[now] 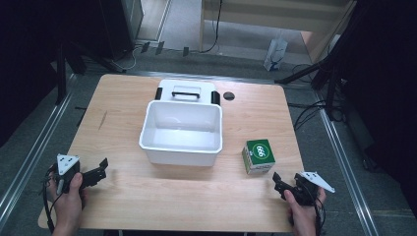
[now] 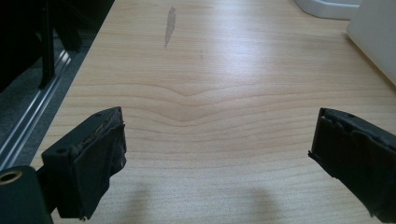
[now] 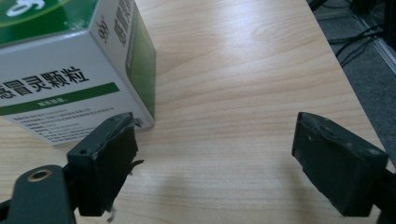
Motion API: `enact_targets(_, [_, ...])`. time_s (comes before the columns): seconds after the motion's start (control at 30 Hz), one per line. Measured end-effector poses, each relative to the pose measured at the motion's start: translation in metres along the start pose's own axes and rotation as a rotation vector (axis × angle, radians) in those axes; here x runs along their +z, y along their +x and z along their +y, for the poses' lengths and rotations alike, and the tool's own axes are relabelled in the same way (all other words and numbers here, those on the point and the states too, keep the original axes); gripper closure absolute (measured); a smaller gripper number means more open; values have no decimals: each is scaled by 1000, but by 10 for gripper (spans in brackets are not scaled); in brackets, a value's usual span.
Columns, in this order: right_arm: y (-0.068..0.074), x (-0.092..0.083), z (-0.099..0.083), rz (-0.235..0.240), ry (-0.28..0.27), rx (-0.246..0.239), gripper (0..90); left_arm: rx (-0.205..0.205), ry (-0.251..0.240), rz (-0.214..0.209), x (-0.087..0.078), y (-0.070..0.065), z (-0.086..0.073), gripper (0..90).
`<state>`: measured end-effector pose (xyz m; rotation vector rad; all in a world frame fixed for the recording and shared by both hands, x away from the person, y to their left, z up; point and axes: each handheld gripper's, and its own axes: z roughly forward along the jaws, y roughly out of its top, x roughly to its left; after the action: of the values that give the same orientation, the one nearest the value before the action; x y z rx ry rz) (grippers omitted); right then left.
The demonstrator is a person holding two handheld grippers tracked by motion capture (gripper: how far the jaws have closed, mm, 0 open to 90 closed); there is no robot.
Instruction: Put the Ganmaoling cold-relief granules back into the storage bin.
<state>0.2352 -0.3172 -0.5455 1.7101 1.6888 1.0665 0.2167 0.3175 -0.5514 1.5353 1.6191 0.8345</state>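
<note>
A white plastic bin [image 1: 181, 132] stands open in the middle of the wooden table, its lid [image 1: 187, 91] with a black handle lying just behind it. A green and white box [image 1: 258, 156] sits to the bin's right; the right gripper view shows the box [image 3: 70, 65] close ahead at the left. My right gripper [image 1: 277, 183] rests near the front right edge, just short of the box, jaws open with nothing between them [image 3: 215, 154]. My left gripper [image 1: 101, 169] lies at the front left, open over bare wood [image 2: 217, 149].
The table [image 1: 123, 196] has a round cable hole [image 1: 228, 96] at the back right of the lid and a grey smear [image 1: 102, 119] on the left. Metal rails and cables run along the floor on both sides. The bin's wall [image 2: 373, 42] stands to the left gripper's right.
</note>
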Motion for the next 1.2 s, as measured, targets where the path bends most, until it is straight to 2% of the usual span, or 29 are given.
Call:
enact_targets(0.2, [0,-4,1,-6,-38,7,198,1,0,7,1,0,0,38])
enact_targets(0.27, [-1,-9,3,-22,-72,20,269,-2,2,7,1,0,0,38])
enact_targets(0.3, [-1,-9,3,-22,-72,20,269,-5,1,8,1,0,0,38])
enact_targets(0.43, [5,-18,16,-37,-99,2,362,4,1,3,1,0,0,38])
enact_targets(0.57, [10,-19,26,-41,-81,-17,356,6,0,4,1,-1,0,38])
enact_targets(0.6, [13,-18,30,-51,-41,-47,325,7,0,5,1,-1,0,38])
enact_targets(0.63, [16,-16,36,-49,47,-86,261,7,0,4,1,0,0,38])
enact_targets(0.67, [16,-16,36,-49,47,-86,261,7,-3,3,1,0,0,38])
enact_targets(0.7, [17,-16,40,-56,91,-95,243,8,-3,2,1,0,0,38])
enact_targets(0.73, [20,-14,48,-79,226,-124,116,8,-3,2,0,0,0,38])
enact_targets(0.77, [20,-14,48,-79,226,-124,116,10,0,1,0,0,0,38])
enact_targets(0.83, [21,-13,57,-95,341,-132,87,11,2,3,0,-1,0,38])
enact_targets(0.87, [21,-10,65,-61,457,-132,22,13,-3,6,1,-1,0,38])
enact_targets(0.9, [21,-10,65,-61,457,-132,22,17,0,7,1,-1,0,38])
enact_targets(0.97, [20,-8,73,-56,534,-149,18,21,-1,8,1,-2,0,38])
enact_targets(1.0, [22,-6,81,-73,592,-184,18,21,-1,9,1,-2,0,38])
enact_targets(1.03, [22,-6,81,-73,592,-184,18,21,-1,9,1,-2,0,38])
enact_targets(1.07, [24,-5,90,-74,641,-205,18,22,-1,9,1,-2,0,38])
enact_targets(1.1, [24,-5,90,-74,641,-205,18,22,-1,9,1,-2,0,38])
enact_targets(1.13, [26,-4,94,-67,661,-214,18,21,-2,9,1,-2,0,38])
enact_targets(1.17, [30,-2,102,-53,696,-200,18,21,-2,9,1,-2,0,38])
enact_targets(1.2, [30,-2,102,-53,696,-200,18,21,-2,9,1,-2,0,38])
